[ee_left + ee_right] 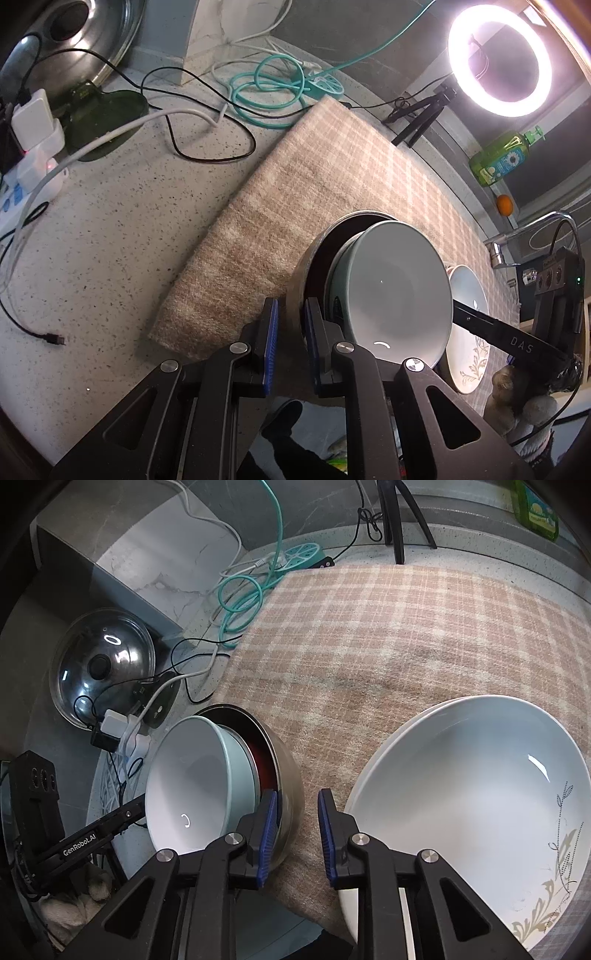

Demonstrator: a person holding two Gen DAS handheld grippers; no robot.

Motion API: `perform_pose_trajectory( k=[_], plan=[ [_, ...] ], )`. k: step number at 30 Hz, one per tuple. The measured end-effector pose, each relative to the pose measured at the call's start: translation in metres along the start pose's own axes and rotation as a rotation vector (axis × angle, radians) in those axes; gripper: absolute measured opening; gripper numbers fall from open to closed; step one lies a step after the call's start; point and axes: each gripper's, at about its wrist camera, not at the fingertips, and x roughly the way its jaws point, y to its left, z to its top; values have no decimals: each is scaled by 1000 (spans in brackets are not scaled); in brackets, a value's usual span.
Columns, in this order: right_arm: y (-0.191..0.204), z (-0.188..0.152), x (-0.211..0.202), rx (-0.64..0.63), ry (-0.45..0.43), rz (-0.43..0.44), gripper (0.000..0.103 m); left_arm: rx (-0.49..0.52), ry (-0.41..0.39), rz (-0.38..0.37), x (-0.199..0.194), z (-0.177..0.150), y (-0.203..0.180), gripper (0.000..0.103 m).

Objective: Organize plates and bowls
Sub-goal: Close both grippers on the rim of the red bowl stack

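Left gripper: blue-padded jaws clamped on the wall of the round stainless-steel bowl, one pad outside, one inside the rim.
Steel bowl attitude: tilted on its side, apparently lifted at the near edge of the pink-and-beige checked cloth mat.
Nested load: a pale green ceramic bowl with white interior sits inside the steel bowl and leans outward past its rim.
Right gripper: jaws apart, holding nothing; positioned just beside the steel bowl's outer wall, between it and the plates.
Plates: white deep plates with grey leaf pattern, stacked, resting on the mat to the right.
Surroundings: speckled grey countertop with cables; glass pot lid at far left.
Step in hand (judgement): transfer of the nested bowls as one stack.
Next move requirement (judgement): level the steel bowl before setting down; the inner bowl may slide out. The free gripper can steady it.
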Motion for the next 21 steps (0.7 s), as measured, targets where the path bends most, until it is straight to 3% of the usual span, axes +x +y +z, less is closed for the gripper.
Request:
perform_pose_trajectory(
  k=[11,21],
  plan=[
    [3,1,9,7,26,21,9,11,29,-16,10,0,0,12],
    [0,2,11,23,40,29,9,22,35,-15,15,1,-4,9]
  ],
)
